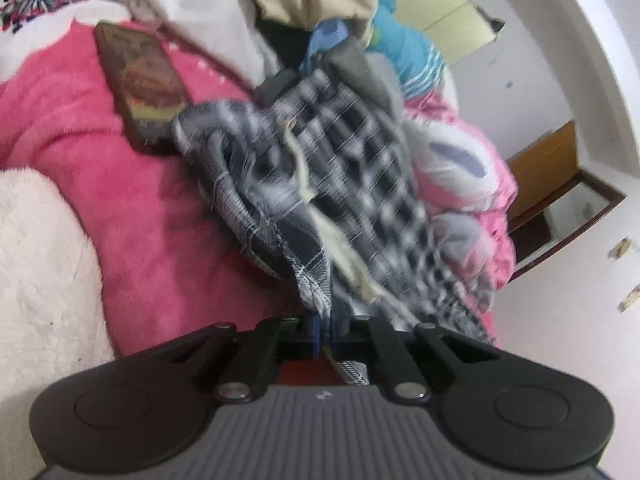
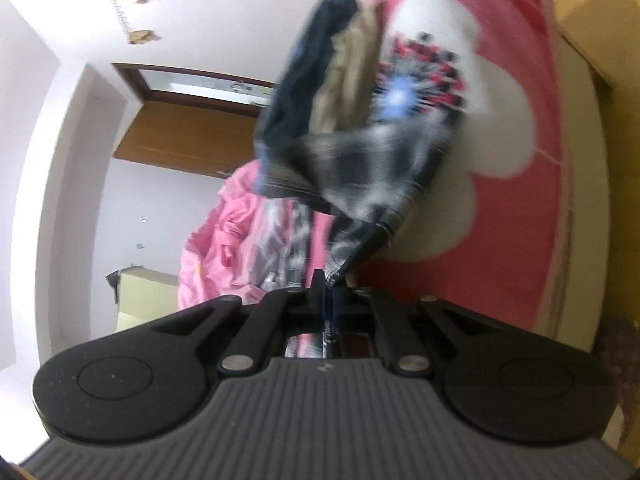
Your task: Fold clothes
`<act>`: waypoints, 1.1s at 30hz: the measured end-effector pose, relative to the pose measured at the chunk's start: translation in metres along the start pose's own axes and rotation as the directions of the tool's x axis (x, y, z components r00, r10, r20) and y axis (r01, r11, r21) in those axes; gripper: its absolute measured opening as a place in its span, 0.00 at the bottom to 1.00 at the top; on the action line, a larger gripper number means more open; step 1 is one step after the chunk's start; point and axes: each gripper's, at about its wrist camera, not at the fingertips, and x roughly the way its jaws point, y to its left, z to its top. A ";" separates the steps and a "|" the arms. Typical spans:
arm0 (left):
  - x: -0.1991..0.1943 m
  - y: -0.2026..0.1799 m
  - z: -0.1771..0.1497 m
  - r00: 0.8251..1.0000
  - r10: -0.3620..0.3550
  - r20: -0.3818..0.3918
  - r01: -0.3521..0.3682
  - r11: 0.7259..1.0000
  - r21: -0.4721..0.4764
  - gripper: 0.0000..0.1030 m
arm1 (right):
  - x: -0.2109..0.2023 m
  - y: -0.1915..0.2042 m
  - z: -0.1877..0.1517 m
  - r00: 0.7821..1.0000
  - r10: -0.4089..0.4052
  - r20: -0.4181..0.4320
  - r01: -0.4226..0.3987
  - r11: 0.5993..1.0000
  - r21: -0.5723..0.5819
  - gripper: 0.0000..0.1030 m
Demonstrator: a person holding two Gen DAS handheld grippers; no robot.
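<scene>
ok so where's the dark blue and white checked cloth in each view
Left wrist view: the dark blue and white checked cloth runs from centre down into the shut left gripper.
Right wrist view: the cloth, blurred, hangs above centre, pinched in the right gripper.
Shared landmark: the brown wooden door.

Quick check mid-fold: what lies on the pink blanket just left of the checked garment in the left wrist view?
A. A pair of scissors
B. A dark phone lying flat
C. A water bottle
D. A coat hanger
B: a dark phone lies flat on the pink blanket, its near end right beside the checked garment that the left gripper is shut on.
</scene>
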 end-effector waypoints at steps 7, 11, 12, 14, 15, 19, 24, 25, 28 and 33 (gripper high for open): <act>-0.014 -0.032 0.013 0.994 -0.071 0.086 0.063 0.994 0.092 0.05 | 0.015 0.069 0.006 0.993 0.119 0.021 -0.114 0.981 -0.156 0.01; -0.010 -0.050 0.027 0.983 -0.120 0.137 0.101 0.985 0.137 0.05 | 0.033 0.105 0.010 0.988 0.152 0.026 -0.143 0.964 -0.225 0.01; -0.007 -0.055 0.031 0.980 -0.129 0.149 0.107 0.983 0.149 0.05 | 0.039 0.115 0.011 0.988 0.155 0.025 -0.144 0.959 -0.245 0.01; 0.001 -0.064 0.039 0.975 -0.142 0.173 0.109 0.977 0.184 0.05 | 0.052 0.133 0.013 0.987 0.159 0.023 -0.146 0.949 -0.279 0.01; 0.007 -0.068 0.044 0.974 -0.144 0.176 0.108 0.974 0.199 0.05 | 0.061 0.141 0.013 0.987 0.157 0.021 -0.144 0.945 -0.293 0.01; 0.036 -0.085 0.065 0.973 -0.137 0.184 0.085 0.960 0.266 0.06 | 0.100 0.169 0.013 0.990 0.138 0.007 -0.127 0.929 -0.347 0.01; 0.087 -0.102 0.093 0.977 -0.102 0.187 0.034 0.941 0.335 0.06 | 0.166 0.204 -0.001 0.994 0.105 -0.024 -0.105 0.899 -0.425 0.01; 0.099 -0.105 0.100 0.979 -0.090 0.181 0.023 0.938 0.345 0.06 | 0.183 0.212 -0.005 0.995 0.093 -0.032 -0.097 0.890 -0.445 0.01; 0.145 -0.109 0.121 0.989 -0.046 0.141 -0.008 0.934 0.356 0.06 | 0.241 0.223 -0.019 0.997 0.043 -0.058 -0.066 0.867 -0.495 0.01; 0.219 -0.107 0.151 0.993 0.035 0.117 -0.078 0.920 0.385 0.07 | 0.344 0.223 -0.049 0.993 -0.073 -0.088 0.011 0.829 -0.560 0.01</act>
